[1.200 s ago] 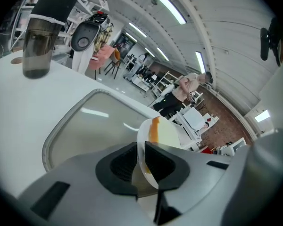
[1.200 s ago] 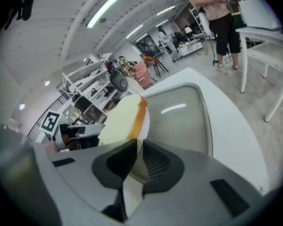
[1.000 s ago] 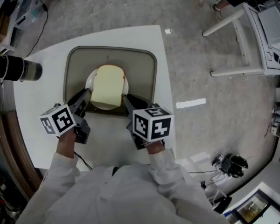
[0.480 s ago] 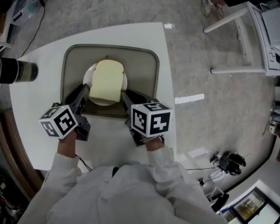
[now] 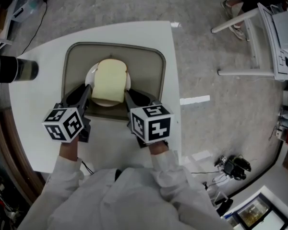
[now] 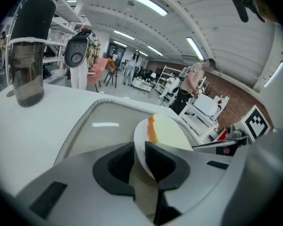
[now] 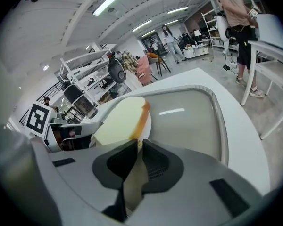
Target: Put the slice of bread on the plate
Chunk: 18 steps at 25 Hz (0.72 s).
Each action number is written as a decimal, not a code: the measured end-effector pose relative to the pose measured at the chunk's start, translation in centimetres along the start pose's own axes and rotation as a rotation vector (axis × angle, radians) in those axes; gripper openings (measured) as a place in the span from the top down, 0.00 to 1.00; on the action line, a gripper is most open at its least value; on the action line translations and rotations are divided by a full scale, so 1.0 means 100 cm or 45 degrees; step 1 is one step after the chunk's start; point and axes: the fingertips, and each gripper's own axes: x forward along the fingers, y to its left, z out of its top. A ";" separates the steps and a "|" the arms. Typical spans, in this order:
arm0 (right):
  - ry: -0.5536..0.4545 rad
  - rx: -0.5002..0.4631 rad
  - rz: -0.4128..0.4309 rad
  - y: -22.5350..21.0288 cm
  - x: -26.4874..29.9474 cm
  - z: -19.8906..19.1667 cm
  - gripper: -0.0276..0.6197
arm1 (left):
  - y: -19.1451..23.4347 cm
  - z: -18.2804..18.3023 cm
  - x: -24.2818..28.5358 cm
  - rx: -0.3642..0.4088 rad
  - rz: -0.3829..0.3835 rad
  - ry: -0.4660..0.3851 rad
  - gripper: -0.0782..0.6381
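The slice of bread already lies on the white plate, which sits inside the beige tray on the white table. The slice's long axis runs near to far, with its rounded, crusted end at the far side, and it covers most of the plate, so only a thin rim shows.

Both tools are at the plate's near edge, about equally close to it. The left gripper is at the near-left of the rim. Its own view shows the jaws drawn narrow with the white rim pinched between them. The right gripper is at the near-right, its jaws also nearly together. The rim runs down into their gap, so it appears to be clamped too, though less plainly than on the left. From the jaws, the bread lies straight ahead and slightly inward on each side.

Judging by this, the bread is where the task wants it, and any coming move concerns the plate, carried level between two grips so the slice does not slide.

A dark lidded bottle lies at the table's far-left edge, well apart from the tray. Nothing stands between the grippers and the plate.
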 end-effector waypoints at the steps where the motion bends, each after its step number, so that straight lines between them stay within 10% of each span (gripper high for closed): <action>1: -0.003 -0.009 0.004 0.000 0.000 0.001 0.89 | 0.001 -0.001 0.000 0.030 0.015 0.010 0.81; 18: -0.038 -0.028 0.001 0.000 -0.008 0.005 0.89 | 0.004 -0.002 -0.017 0.027 0.004 0.007 0.81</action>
